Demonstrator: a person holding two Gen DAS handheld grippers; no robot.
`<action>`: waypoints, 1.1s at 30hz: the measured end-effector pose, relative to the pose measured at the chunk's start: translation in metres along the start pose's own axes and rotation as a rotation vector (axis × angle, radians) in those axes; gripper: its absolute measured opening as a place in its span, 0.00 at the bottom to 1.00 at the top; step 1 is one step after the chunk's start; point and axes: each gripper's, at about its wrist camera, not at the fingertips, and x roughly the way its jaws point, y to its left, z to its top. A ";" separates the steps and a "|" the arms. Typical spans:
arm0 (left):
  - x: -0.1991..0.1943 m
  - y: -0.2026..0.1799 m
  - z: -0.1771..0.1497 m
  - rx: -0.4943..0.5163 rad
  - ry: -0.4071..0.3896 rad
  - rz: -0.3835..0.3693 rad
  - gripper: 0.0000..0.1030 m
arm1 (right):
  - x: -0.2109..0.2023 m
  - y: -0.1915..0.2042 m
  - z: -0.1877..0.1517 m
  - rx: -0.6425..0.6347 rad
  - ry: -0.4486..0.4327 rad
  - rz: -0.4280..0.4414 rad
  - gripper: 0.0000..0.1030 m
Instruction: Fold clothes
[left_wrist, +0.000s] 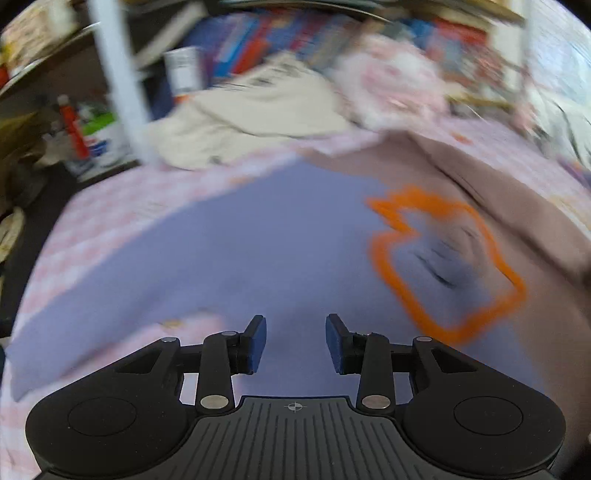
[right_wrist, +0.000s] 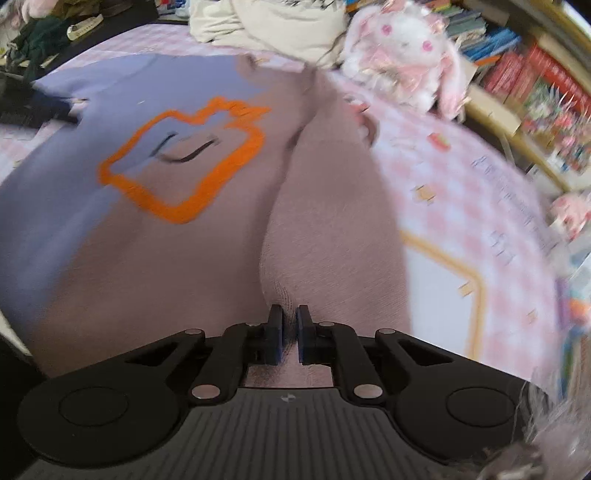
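Note:
A two-tone sweater, periwinkle blue (left_wrist: 258, 243) on one half and mauve (right_wrist: 207, 266) on the other, lies spread on a pink checked bedsheet (left_wrist: 122, 206). An orange outline print (left_wrist: 443, 258) (right_wrist: 184, 162) sits on its chest. My left gripper (left_wrist: 295, 341) hovers open just over the blue half, nothing between its blue pads. My right gripper (right_wrist: 290, 332) is shut on a fold of the mauve fabric, near a sleeve (right_wrist: 332, 206) that runs away from it.
A cream garment (left_wrist: 255, 118) (right_wrist: 273, 22) is heaped at the far side of the bed. A white and pink plush rabbit (right_wrist: 406, 51) sits beside it. Bookshelves (right_wrist: 535, 85) line the right. A white post (left_wrist: 118, 81) and cluttered items stand at the left.

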 end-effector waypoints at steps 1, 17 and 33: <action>-0.002 -0.006 -0.002 0.009 0.005 0.001 0.37 | 0.000 -0.005 0.001 -0.009 -0.004 -0.007 0.07; -0.030 -0.083 -0.040 0.072 0.087 0.093 0.65 | 0.111 -0.158 0.039 -0.207 0.184 -0.384 0.08; -0.039 -0.028 -0.053 -0.329 0.064 0.185 0.46 | 0.018 -0.047 -0.041 0.295 -0.038 0.274 0.43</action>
